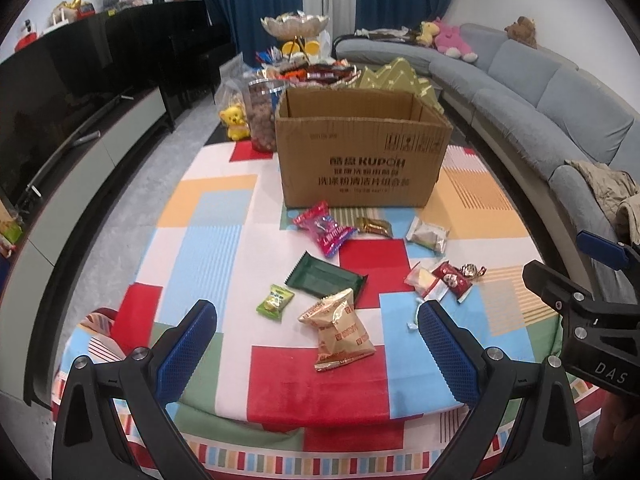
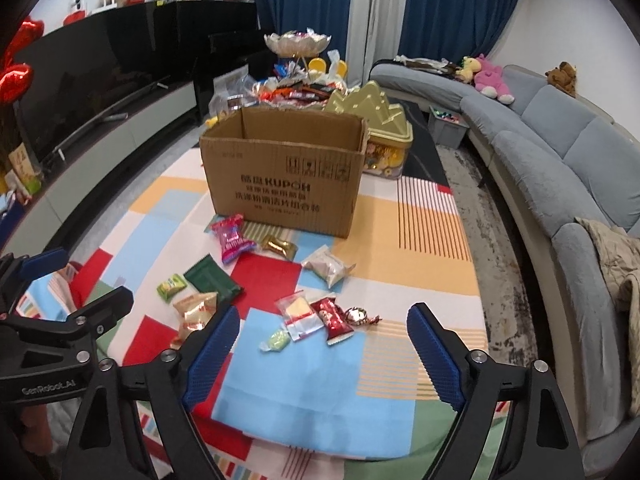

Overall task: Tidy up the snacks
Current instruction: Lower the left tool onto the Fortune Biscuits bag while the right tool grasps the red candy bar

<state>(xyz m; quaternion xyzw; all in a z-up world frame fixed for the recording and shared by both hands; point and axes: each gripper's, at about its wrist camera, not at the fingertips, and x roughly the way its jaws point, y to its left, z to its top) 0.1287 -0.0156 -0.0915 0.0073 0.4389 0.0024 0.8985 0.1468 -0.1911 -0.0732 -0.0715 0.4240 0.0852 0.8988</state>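
1. Ten or so loose snack packets lie on the patchwork cloth (image 1: 312, 380), toward 6 o'clock of the open cardboard box (image 1: 362, 160).
2. Both grippers, the left gripper (image 1: 316, 344) and the right gripper (image 2: 323, 354), hang spread and empty.
3. The tan pouch (image 1: 340, 330), between the left's pads, looks light, puffy and crinkly; pinch its sealed edge.

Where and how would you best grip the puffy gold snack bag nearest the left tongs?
Pinch the gold snack bag across its puffed middle, coming from above: it lies flat on the cloth and its crimped ends are thin. The left tongs, open, already straddle it.
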